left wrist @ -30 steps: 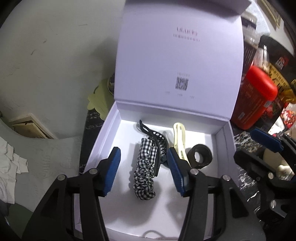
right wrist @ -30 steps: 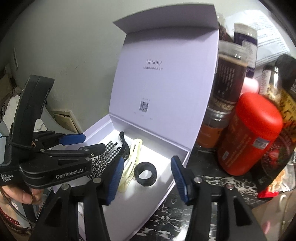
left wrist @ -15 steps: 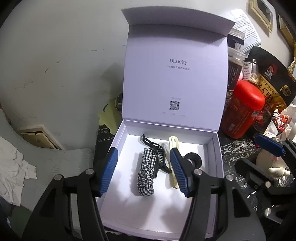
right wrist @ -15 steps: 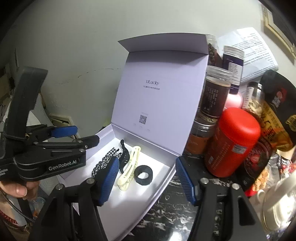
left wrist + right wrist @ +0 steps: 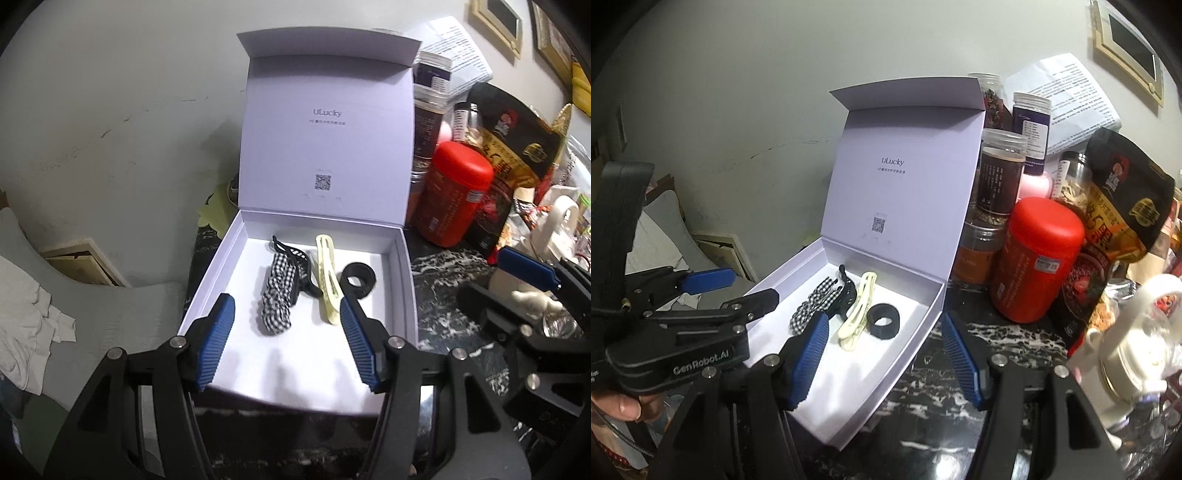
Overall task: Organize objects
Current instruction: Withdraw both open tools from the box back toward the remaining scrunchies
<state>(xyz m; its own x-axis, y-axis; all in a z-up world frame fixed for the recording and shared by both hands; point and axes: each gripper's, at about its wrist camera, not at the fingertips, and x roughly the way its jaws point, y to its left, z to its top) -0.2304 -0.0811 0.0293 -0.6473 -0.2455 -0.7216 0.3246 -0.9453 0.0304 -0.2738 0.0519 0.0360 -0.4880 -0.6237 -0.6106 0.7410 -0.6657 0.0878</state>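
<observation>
An open white box (image 5: 207,295) stands on the black marble counter (image 5: 923,413) with its lid (image 5: 325,129) upright. Inside lie a checked scrunchie (image 5: 277,295), a black claw clip (image 5: 300,264), a cream hair clip (image 5: 327,277) and a black ring-shaped hair tie (image 5: 358,278). My left gripper (image 5: 285,299) hovers open above the box's near edge with nothing between its fingers. My right gripper (image 5: 886,317) is open over the box's right wall (image 5: 925,328), also empty. From the right wrist I see the same scrunchie (image 5: 809,306), cream clip (image 5: 858,314) and hair tie (image 5: 884,320).
A red canister (image 5: 1034,258), several jars (image 5: 1001,177) and a dark snack bag (image 5: 1126,203) crowd the counter right of the box. A white ceramic piece (image 5: 554,229) sits further right. A grey cushion (image 5: 140,314) lies left. A person's hand (image 5: 617,402) holds the left gripper.
Both grippers have drawn back and upward from the box, so it looks smaller and its whole lid shows. Both jaws stand a little wider. The items inside have not moved.
</observation>
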